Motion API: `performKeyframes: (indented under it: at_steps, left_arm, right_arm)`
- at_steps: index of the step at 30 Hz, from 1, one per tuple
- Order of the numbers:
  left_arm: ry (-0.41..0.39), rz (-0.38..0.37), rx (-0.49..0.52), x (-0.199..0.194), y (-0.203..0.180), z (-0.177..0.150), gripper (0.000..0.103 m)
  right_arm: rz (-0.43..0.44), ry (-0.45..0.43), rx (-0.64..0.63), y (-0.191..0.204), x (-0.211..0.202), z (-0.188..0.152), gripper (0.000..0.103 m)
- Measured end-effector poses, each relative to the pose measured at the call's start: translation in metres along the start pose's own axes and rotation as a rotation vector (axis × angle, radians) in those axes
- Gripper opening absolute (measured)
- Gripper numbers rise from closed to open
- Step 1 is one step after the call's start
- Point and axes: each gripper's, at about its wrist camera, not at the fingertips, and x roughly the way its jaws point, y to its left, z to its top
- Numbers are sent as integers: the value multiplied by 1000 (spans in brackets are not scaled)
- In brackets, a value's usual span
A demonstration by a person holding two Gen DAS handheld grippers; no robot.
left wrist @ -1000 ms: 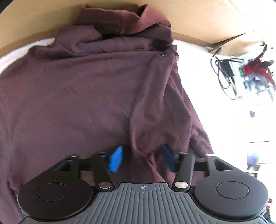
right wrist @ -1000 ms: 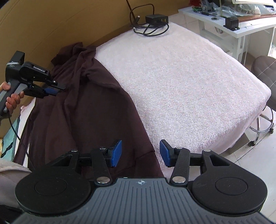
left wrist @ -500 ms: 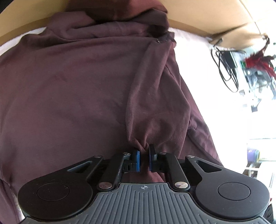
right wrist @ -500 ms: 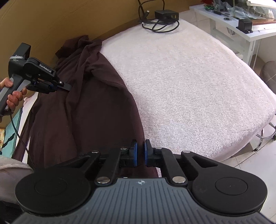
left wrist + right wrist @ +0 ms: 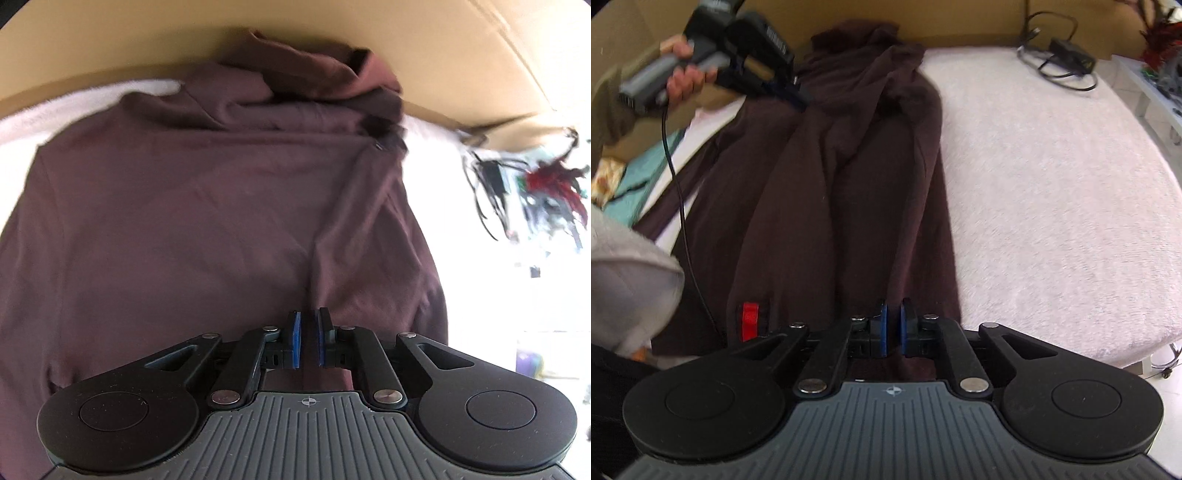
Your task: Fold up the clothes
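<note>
**Both grippers pinching the maroon garment**

The left gripper (image 5: 307, 341) has its blue pads drawn close with a ridge of maroon cloth standing in the narrow gap between them; its jaws have just eased slightly apart after clamping, and the fabric stays pinched. The right gripper (image 5: 891, 328) is likewise nearly closed on the near hem of the same garment, its jaws also just eased a little wider, cloth between the pads.

The maroon hoodie (image 5: 849, 177) lies lengthwise along the left part of the pale fleece-covered bed (image 5: 1052, 192), its hood bunched against the tan headboard (image 5: 184, 40) at the far end. Its right edge is folded in toward the middle (a red tag (image 5: 750, 320) shows near the hem). In the right wrist view a hand (image 5: 685, 79) holds the left gripper over the hoodie's upper part, a black cable (image 5: 679, 192) trailing down from it.

To the right of the hoodie the bed is wide and bare out to its rounded edge. A black charger with coiled cord (image 5: 1067, 61) sits at the far corner, well apart from the garment. Teal cloth (image 5: 639, 173) lies off the left edge.
</note>
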Motion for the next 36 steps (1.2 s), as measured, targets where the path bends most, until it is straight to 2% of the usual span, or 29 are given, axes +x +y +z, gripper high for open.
performKeyframes:
  at_steps: [1, 2, 3, 4, 6, 9, 12, 17, 18, 19, 20, 21, 22, 23, 24, 25, 29, 33, 35, 36]
  left_arm:
    - [6, -6, 16, 1, -3, -2, 32]
    - [12, -11, 32, 1, -5, -5, 33]
    - [18, -15, 49, 2, -8, -8, 42]
    - [24, -18, 65, 3, -10, -11, 53]
    - [24, -25, 74, 5, -14, -15, 64]
    - [31, -18, 94, 10, -21, -16, 68]
    - [43, -23, 92, 12, -25, -17, 73]
    - [62, 6, 147, 23, -40, -20, 70]
    - [68, 19, 166, 25, -43, -21, 62]
    - [77, 24, 176, 25, -43, -23, 45]
    - [86, 28, 186, 25, -44, -24, 37]
    - [95, 32, 195, 25, -44, -26, 36]
    - [91, 35, 195, 25, -43, -26, 26]
    - [88, 32, 189, 23, -41, -25, 22]
    - [85, 29, 184, 20, -38, -24, 18]
    - [75, 29, 180, 17, -36, -22, 17]
    - [29, 55, 158, 0, -18, -14, 17]
    - [15, 94, 94, -7, 12, -10, 17]
    - [20, 95, 74, -8, 21, -12, 24]
    - [23, 95, 64, -9, 26, -13, 31]
  right_arm:
    - [-9, 4, -17, 2, 1, -1, 16]
    - [-5, 11, -25, 3, 1, -1, 20]
    - [5, 23, -28, 3, 0, 0, 29]
    - [14, 25, -28, 3, -3, 1, 32]
    - [27, 18, -21, 2, -11, 2, 34]
    - [24, -30, 26, -2, -26, 6, 35]
    - [59, -94, 97, -5, -38, 11, 35]
    - [147, -149, 138, 8, -32, 20, 38]
    - [156, -156, 131, 14, -29, 20, 39]
    - [165, -153, 124, 19, -23, 21, 45]
    - [171, -132, 123, 22, -14, 24, 47]
    - [176, -105, 126, 25, -4, 27, 47]
    - [185, -78, 124, 27, 4, 29, 46]
    - [196, -52, 118, 30, 11, 29, 42]
    - [217, -28, 105, 33, 16, 30, 20]
    - [243, -14, 89, 38, 16, 31, 2]
    - [355, -26, -38, 74, 6, 36, 2]
    - [405, 7, -114, 106, 26, 42, 2]
    - [407, 31, -131, 117, 42, 42, 2]
    - [400, 39, -139, 121, 48, 41, 2]
